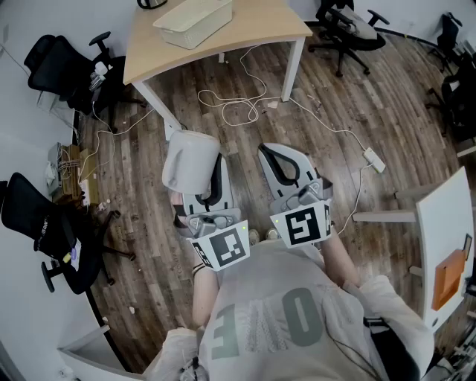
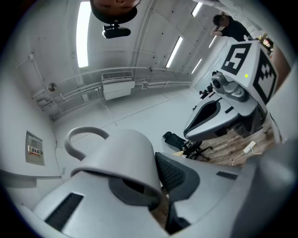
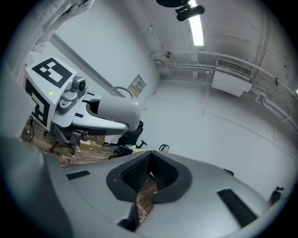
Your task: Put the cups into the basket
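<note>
Right tool (image 3: 149,158) jaws together; cup (image 3: 118,109) upper-left.

"Where's the cup (image 1: 191,161)?"

"Between the jaws of my left claw (image 2: 156,183), just left of my right claw (image 1: 281,151)."

"And the basket (image 1: 195,21)?"

"On the table (image 1: 253,33) ahead of both claws, beyond the cable (image 1: 230,104) on the floor (image 1: 186,111). Chairs (image 1: 59,63) flank the table."

A white cup (image 1: 190,160) is set against a floor (image 1: 372,89) of dark brown planks. The left tool (image 1: 210,167) and right tool (image 1: 282,158) are coloured grey and marked with black-and-white squares.
</note>
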